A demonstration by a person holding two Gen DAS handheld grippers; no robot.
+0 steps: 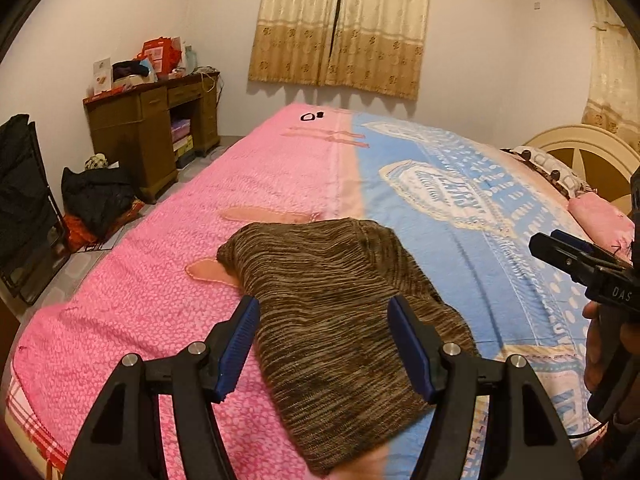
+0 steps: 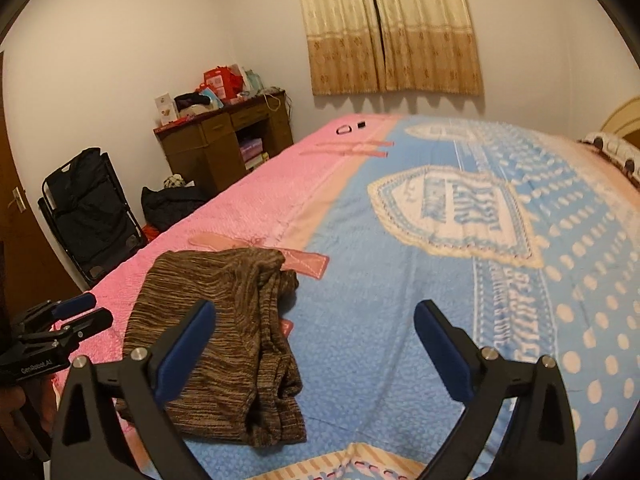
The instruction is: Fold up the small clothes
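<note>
I judge one fold done: the brown knit garment [image 1: 332, 320] lies doubled at twelve o'clock on the bedspread [image 1: 140, 280]. My left gripper [image 1: 324, 344] and right gripper [image 2: 316, 352] hover wide, empty. Next: pinch an end, fold across.

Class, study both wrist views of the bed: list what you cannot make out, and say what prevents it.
- What kind of garment the brown striped garment is: folded over itself in both views.
- The small black items at the bed's far end: too small.
- The left tool hides the garment's near corners in its own view.
- The right tool is cut off by the edge of the left view.
</note>
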